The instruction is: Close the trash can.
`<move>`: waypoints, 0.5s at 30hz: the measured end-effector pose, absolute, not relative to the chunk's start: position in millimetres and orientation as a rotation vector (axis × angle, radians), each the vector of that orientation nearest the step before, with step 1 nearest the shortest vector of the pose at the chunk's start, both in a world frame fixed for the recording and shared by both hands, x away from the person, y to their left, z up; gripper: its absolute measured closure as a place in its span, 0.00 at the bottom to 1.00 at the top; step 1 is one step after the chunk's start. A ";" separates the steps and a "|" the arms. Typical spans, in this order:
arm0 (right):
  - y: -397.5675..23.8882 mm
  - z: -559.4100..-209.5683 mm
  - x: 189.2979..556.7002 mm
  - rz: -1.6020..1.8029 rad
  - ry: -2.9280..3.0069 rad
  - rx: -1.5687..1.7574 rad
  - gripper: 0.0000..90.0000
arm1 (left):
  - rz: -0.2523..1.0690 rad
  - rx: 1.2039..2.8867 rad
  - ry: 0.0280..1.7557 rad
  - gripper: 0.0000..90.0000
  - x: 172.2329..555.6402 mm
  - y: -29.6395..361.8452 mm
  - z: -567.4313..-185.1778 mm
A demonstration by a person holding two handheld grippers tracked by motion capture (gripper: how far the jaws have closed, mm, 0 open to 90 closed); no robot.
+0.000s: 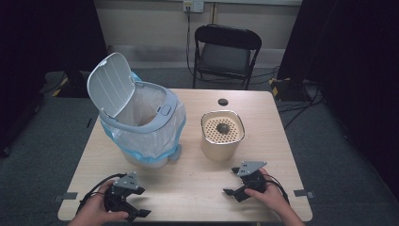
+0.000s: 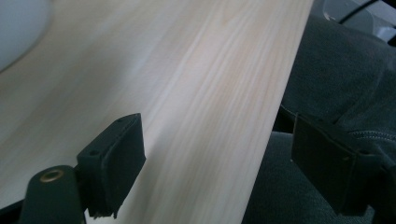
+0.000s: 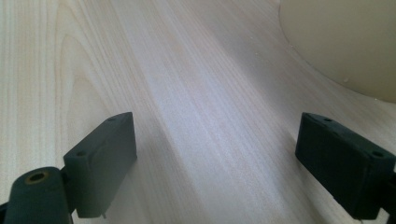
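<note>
The cream container [image 1: 222, 136], its perforated insert carrying a dark round lump [image 1: 222, 127], stands just ahead of the right gripper [image 1: 235, 181] and slightly to its left; nothing is between that gripper's jaws, which stand spread wide over bare wood. Well off to the same gripper's left, beyond the container, is the white bin [image 1: 141, 122], lid [image 1: 109, 84] tipped up and back, its clear liner draped over the rim; it sits ahead of the left gripper [image 1: 136, 202], whose jaws are likewise parted with nothing in them. Both grippers rest low at the near edge of the table [image 1: 197, 188], apart from both vessels. By my reading the work is at its very beginning: the bin is already open, but the lump is untouched in the insert, and reaching, lifting and emptying all remain.

The high view gives the whole layout, the lid and the lump; the right gripper view [image 3: 215, 154] adds the container's curved wall [image 3: 345, 42] close ahead; the left gripper view [image 2: 210, 163] shows the table edge, with a dark trouser leg [image 2: 345, 79] beyond it and a pale curve of the bin at its corner.
</note>
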State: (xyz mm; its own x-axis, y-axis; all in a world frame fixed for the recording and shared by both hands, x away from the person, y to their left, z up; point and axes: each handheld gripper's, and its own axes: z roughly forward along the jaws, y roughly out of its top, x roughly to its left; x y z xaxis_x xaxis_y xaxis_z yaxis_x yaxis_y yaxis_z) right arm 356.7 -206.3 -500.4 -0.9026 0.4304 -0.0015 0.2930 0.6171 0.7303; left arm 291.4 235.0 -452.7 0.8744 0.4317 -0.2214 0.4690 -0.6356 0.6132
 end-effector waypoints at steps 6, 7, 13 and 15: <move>-206.7 -500.4 356.0 1.155 2.659 0.606 0.13 | -0.050 2.336 0.705 0.19 291.4 255.5 -434.6; -206.8 -500.4 355.7 1.154 2.659 0.608 0.13 | -0.044 2.340 0.705 0.19 291.7 258.7 -431.6; -207.3 -500.1 354.9 1.149 2.657 0.613 0.13 | -0.019 2.343 0.729 0.21 293.2 272.9 -415.4; -207.4 -500.2 354.7 1.149 2.655 0.614 0.13 | -0.012 2.344 0.740 0.21 293.7 277.0 -411.3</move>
